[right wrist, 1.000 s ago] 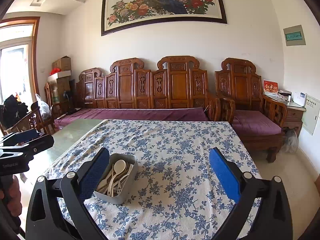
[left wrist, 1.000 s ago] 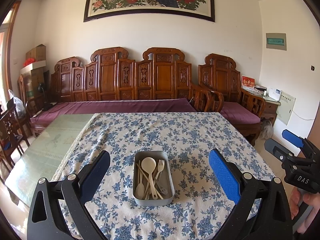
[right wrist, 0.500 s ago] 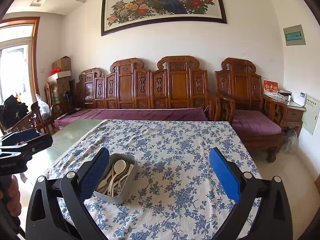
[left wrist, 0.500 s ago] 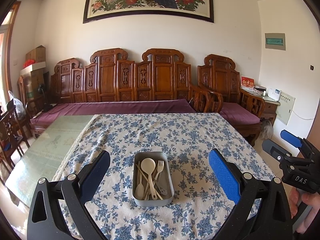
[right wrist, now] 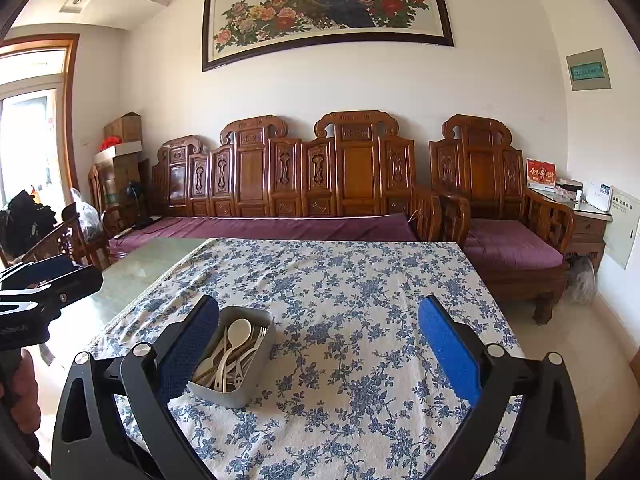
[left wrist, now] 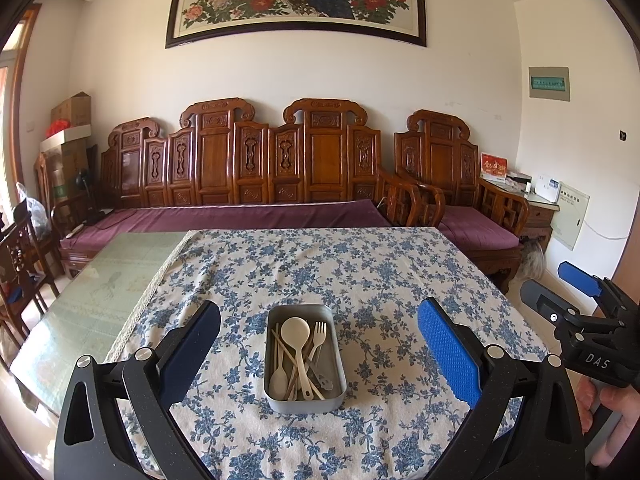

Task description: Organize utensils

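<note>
the grey tin (left wrist: 304, 360) is sitting on the flowered tablecloth (left wrist: 360, 272), near the front edge of the table, and all the utensils that i am seeing are lying inside it: a pale big spoon (left wrist: 296, 334), a pale fork (left wrist: 319, 334), a smaller spoon (left wrist: 278, 380), thin sticks that are looking like chopsticks, and something of metal at the near end which i cannot tell exactly. they are lying lengthwise but crossing each other, so the pile is looking loose, not sorted. nothing is lying on the cloth around the tin.

the left gripper (left wrist: 319, 354) is hovering low, pointing straight at the tin, its two fingers standing wide apart and holding nothing; i am thinking it is held so to keep the tin centred in its view. the right gripper (right wrist: 319, 354) is hanging beside it, also spread wide and empty, with the tin just by its left finger.

this scene is fitting two stages: utensils gathered into the tin, or waiting to be taken out and arranged.
</note>
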Available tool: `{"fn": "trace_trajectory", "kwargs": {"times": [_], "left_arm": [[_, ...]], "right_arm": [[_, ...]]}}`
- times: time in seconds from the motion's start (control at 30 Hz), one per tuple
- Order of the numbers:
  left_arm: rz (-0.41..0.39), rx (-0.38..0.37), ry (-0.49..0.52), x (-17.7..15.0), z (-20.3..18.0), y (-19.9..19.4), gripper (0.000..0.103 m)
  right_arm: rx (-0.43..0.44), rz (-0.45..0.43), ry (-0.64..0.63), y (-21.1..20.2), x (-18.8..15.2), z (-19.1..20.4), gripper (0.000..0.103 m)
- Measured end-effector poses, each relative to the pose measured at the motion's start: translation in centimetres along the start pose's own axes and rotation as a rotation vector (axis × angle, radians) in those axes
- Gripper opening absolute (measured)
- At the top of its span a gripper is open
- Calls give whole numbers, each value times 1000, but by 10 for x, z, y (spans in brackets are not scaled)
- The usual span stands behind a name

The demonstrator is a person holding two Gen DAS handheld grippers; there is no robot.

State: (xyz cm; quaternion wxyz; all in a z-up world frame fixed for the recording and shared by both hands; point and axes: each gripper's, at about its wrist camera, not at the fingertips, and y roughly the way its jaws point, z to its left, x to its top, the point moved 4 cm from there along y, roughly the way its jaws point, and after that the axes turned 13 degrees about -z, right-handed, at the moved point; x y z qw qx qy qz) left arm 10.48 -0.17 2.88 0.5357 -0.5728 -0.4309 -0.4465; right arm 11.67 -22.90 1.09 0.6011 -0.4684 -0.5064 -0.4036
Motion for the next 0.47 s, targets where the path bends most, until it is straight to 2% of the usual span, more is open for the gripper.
{"fn": "trace_trajectory", "kwargs": {"times": [0.47], "left_arm": [[-3,-3,-1,3,1,-4,95]], "right_arm": [[0,0,1,0,0,-1,100]]}}
